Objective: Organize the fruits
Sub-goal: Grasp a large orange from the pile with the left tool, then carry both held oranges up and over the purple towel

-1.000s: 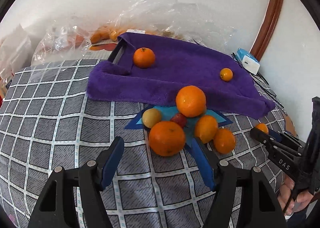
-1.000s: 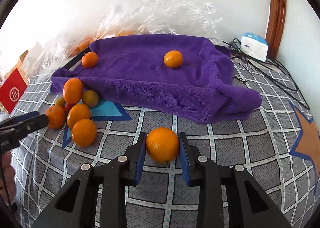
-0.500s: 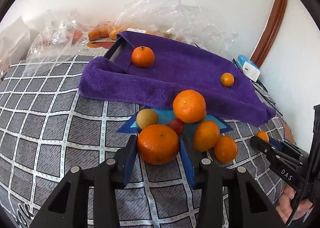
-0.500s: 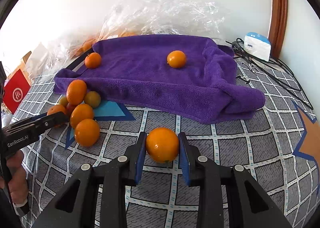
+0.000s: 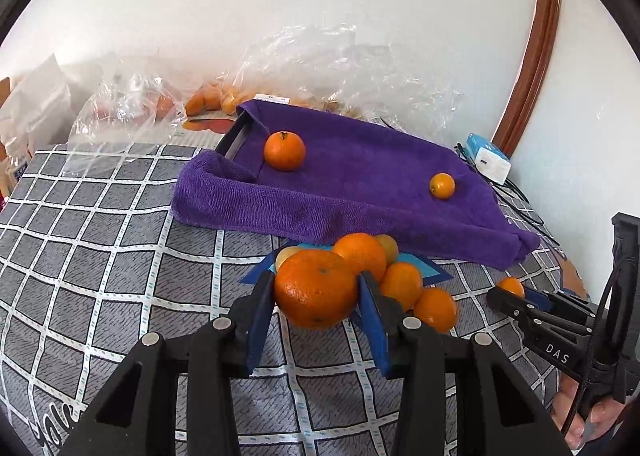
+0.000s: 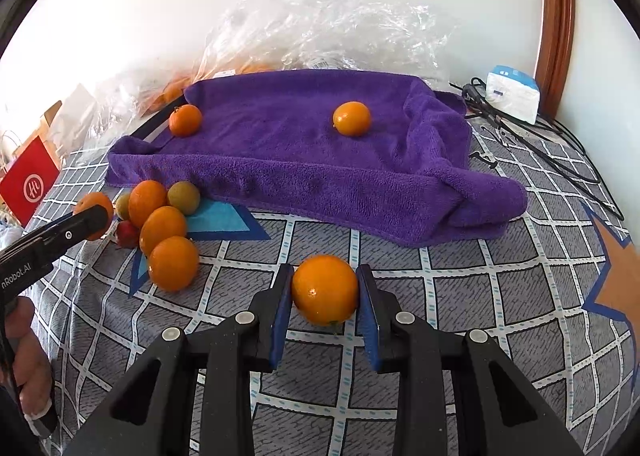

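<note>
My left gripper (image 5: 317, 294) is shut on a large orange (image 5: 316, 288) and holds it above the grey checked cloth, just in front of a pile of several fruits (image 5: 400, 284). My right gripper (image 6: 325, 292) is shut on a smaller orange (image 6: 325, 289) above the cloth, right of the same pile of fruits (image 6: 162, 224). A purple towel over a tray (image 5: 360, 180) lies behind, with a mandarin (image 5: 284, 150) at its left and a small orange (image 5: 442, 185) at its right. The towel (image 6: 320, 160) shows in the right wrist view too.
Crumpled clear plastic bags (image 5: 340, 68) with more fruit lie against the wall behind the towel. A white and blue box (image 6: 512, 92) and black cables (image 6: 540, 136) sit at the far right. A red box (image 6: 30, 180) stands at the left edge.
My left gripper closed on the large orange and lifted it from the front of the pile. My right gripper kept hold of its orange and barely moved.
</note>
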Motion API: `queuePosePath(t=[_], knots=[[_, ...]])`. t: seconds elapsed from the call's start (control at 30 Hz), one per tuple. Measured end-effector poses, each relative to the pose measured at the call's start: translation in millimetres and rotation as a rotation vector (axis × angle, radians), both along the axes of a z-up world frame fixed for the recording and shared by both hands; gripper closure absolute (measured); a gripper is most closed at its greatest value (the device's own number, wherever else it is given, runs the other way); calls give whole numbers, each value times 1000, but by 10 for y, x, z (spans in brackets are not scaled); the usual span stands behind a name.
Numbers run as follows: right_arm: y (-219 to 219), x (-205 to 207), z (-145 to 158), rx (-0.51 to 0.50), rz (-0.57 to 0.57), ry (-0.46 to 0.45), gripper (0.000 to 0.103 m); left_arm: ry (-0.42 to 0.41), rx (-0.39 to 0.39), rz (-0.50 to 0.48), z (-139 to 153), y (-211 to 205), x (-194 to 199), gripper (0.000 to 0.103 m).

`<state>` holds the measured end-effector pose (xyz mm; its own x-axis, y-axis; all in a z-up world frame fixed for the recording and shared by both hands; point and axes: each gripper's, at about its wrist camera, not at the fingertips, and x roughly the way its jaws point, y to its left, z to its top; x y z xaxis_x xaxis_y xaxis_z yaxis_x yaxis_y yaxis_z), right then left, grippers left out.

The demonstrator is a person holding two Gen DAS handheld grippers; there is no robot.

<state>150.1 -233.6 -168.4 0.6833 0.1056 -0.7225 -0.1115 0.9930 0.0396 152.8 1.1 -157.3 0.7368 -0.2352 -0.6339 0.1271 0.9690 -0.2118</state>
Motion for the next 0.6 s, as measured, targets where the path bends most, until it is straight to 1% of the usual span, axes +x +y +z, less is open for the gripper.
queuePosePath(t=[0.33,0.4,0.5,0.6], knots=[[-27,-48,35,30,7,-26,72,-55,-3,39,82,50,-56,63],[-22,-39,30,22,2,-21,72,-67,14,45,103,31,-80,63],[-6,-29,20,3,-30,-6,72,-79,19,51,126,32,-97,63],[-27,-44,33,29,-42,5,72,-71,31,78,142,54,-94,63]])
